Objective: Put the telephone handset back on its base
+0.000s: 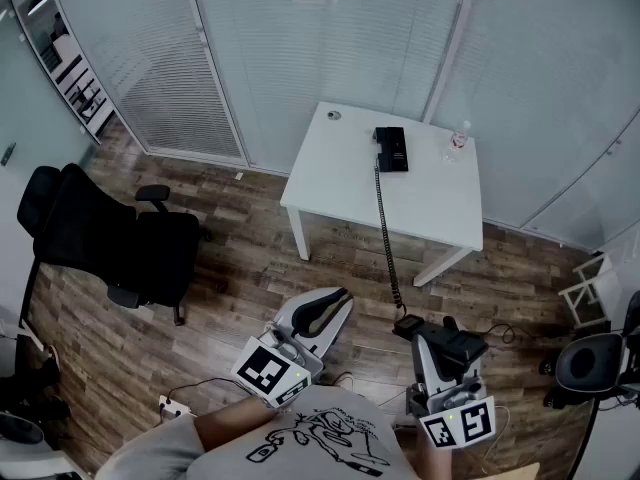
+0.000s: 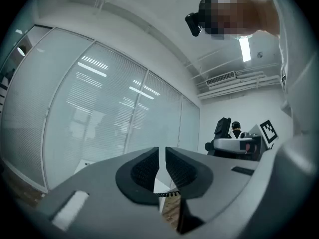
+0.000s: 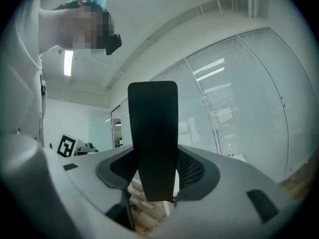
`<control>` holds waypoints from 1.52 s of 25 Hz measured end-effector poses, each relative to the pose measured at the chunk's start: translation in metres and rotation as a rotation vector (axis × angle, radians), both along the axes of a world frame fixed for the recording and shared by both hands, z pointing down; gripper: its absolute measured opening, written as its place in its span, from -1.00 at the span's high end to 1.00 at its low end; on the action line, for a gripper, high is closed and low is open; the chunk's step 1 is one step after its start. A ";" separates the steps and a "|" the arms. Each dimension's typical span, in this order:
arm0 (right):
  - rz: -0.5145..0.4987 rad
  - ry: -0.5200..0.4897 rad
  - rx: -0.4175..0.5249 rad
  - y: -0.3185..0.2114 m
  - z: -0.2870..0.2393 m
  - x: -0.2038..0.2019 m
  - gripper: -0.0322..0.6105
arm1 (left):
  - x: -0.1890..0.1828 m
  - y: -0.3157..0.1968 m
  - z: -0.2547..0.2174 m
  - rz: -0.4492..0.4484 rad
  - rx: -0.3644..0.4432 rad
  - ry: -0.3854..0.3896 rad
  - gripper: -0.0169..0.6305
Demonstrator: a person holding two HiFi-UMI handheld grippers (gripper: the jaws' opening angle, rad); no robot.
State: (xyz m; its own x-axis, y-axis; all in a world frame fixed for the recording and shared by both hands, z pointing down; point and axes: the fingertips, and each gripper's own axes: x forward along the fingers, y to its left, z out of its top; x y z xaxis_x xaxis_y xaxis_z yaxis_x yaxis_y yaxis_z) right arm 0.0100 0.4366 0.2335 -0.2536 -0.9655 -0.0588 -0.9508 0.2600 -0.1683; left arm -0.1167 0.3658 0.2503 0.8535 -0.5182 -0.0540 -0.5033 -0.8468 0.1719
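The black telephone base lies on the far side of a white table. From it a coiled cord runs off the table's front edge down to the black handset. My right gripper is shut on that handset, well short of the table. In the right gripper view the handset stands upright between the jaws of the right gripper. My left gripper is shut and holds nothing; its pads nearly meet in the left gripper view. A bit of cord shows past them.
A black office chair stands left on the wooden floor. Another chair and a white rack are at the right. A small bottle sits on the table's far right. Glass walls with blinds lie behind the table.
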 end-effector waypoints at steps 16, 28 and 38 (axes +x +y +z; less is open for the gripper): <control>-0.001 0.005 0.005 -0.012 0.000 -0.040 0.24 | -0.046 -0.011 0.005 -0.007 -0.008 0.010 0.82; 0.016 -0.015 -0.028 -0.017 0.019 -0.064 0.24 | -0.080 -0.020 0.026 -0.004 -0.045 -0.038 0.82; 0.026 -0.020 -0.023 -0.044 0.023 -0.026 0.24 | -0.033 -0.049 0.026 0.026 -0.038 -0.036 0.82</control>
